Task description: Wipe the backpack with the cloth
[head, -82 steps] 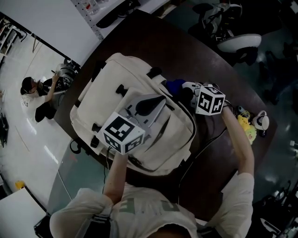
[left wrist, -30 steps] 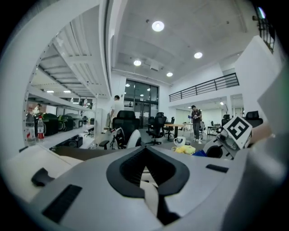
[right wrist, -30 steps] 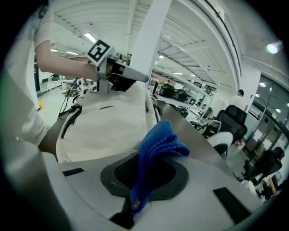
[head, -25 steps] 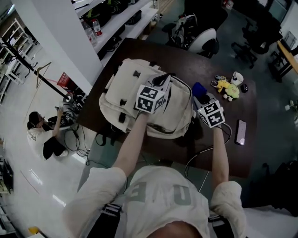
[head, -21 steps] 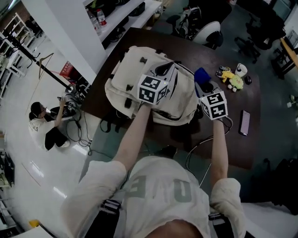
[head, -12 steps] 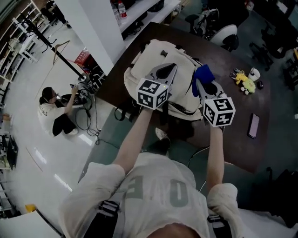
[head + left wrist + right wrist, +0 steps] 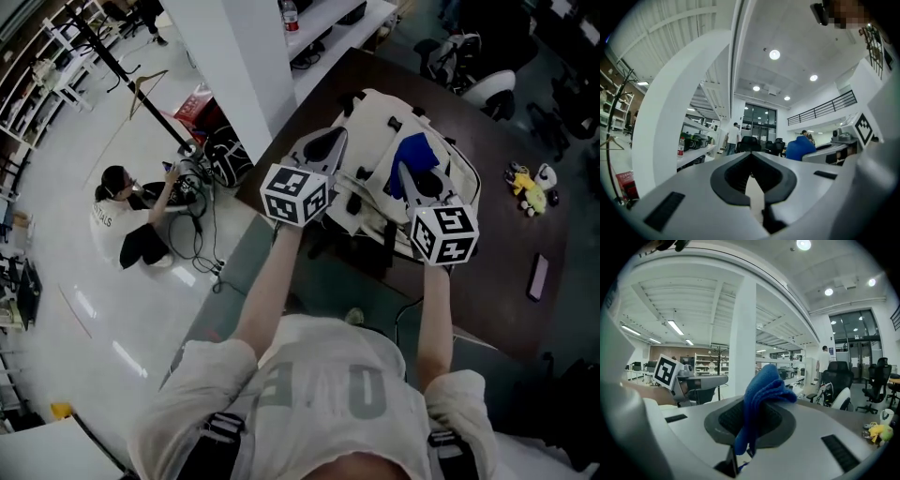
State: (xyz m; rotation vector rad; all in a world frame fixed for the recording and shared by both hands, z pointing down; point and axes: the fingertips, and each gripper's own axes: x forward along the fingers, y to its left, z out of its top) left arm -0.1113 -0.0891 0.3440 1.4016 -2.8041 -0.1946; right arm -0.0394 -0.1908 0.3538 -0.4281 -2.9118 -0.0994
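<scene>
A pale floor (image 7: 84, 309) fills the left of the head view, where a person (image 7: 127, 220) sits by a tangle of cables near a white column (image 7: 246, 56). To the right stands a dark table (image 7: 502, 281), and on it, towards its near-left edge, lies the cream backpack (image 7: 375, 112) with its black buckles and straps up. Both arms reach out from the wearer towards that edge. The left gripper (image 7: 325, 142) is held over the table's edge just left of the backpack; in its own view it looks level across an open hall, and its jaws are clenched together (image 7: 751, 161). A pale sliver shows in the slot between them lower down, but I cannot tell what it is. The right gripper (image 7: 412, 176) hangs over the middle of the backpack and is clamped on the blue cloth (image 7: 413, 152). In its own view the jaws (image 7: 754, 416) pinch the cloth (image 7: 764, 387), which bunches up above the pads and trails down through the slot. That view also catches the left gripper (image 7: 693, 380) off to its side. Well apart from the backpack, at the far right of the table, lie a yellow toy (image 7: 527, 186) and, nearer the wearer, a phone (image 7: 538, 277).
</scene>
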